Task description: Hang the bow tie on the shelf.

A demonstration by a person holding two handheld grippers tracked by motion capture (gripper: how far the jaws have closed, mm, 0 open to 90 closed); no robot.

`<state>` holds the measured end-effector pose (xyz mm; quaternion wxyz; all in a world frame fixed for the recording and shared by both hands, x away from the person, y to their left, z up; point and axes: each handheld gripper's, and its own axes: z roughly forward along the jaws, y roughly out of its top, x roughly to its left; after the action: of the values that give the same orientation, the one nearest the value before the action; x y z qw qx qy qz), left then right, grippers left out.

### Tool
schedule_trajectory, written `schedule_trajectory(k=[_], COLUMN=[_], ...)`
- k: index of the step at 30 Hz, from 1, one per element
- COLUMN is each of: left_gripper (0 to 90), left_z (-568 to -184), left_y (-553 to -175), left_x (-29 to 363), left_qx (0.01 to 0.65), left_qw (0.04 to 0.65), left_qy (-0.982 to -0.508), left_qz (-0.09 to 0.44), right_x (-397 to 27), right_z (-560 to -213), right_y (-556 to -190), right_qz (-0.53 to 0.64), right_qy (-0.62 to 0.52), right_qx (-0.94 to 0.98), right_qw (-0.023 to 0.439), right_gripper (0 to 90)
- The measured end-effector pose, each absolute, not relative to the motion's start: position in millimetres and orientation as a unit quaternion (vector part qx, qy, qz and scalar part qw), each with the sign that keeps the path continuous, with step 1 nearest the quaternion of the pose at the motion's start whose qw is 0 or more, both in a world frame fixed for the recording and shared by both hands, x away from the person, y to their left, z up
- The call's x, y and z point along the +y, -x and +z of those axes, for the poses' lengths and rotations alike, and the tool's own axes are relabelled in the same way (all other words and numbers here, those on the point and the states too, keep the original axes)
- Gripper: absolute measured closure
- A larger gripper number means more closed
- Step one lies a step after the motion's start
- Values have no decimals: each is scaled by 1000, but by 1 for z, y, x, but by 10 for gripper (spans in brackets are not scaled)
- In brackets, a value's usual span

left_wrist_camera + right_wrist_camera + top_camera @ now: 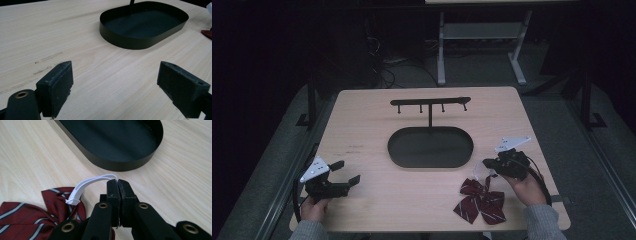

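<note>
Right gripper (118,182): its jaws are closed on the white elastic loop (91,181) of the bow tie (480,201); the loop comes out from the jaw tips to the knot of the tie.
Bow tie: dark red with pale stripes, it lies on the table (362,125) near the front edge, on the right side, just beside the right gripper.
Left gripper (343,172): the jaws stand wide apart with nothing between them, above bare wood at the front left part.
Tray (430,147): black, oval, in the middle of the table, well apart from both grippers.
Stand (430,102): a black bar with small pegs rises from the far rim of the tray.
Free space: open wood between the left gripper and the tray, and along the left edge.
</note>
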<state>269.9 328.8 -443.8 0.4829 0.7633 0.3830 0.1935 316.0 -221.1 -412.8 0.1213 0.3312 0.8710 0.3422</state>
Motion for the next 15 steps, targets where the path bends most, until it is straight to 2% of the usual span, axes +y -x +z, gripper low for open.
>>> schedule_trajectory(k=[15], left_gripper=[129], left_z=[-444], left_y=[-269], left_x=[328], left_qx=[382], left_qw=[481], left_qy=[-764], left_qz=[194], right_x=[-215], right_z=[-380], right_y=[-306], right_qz=[355], right_qy=[-295], right_qx=[877], right_qw=[131], right_gripper=[882])
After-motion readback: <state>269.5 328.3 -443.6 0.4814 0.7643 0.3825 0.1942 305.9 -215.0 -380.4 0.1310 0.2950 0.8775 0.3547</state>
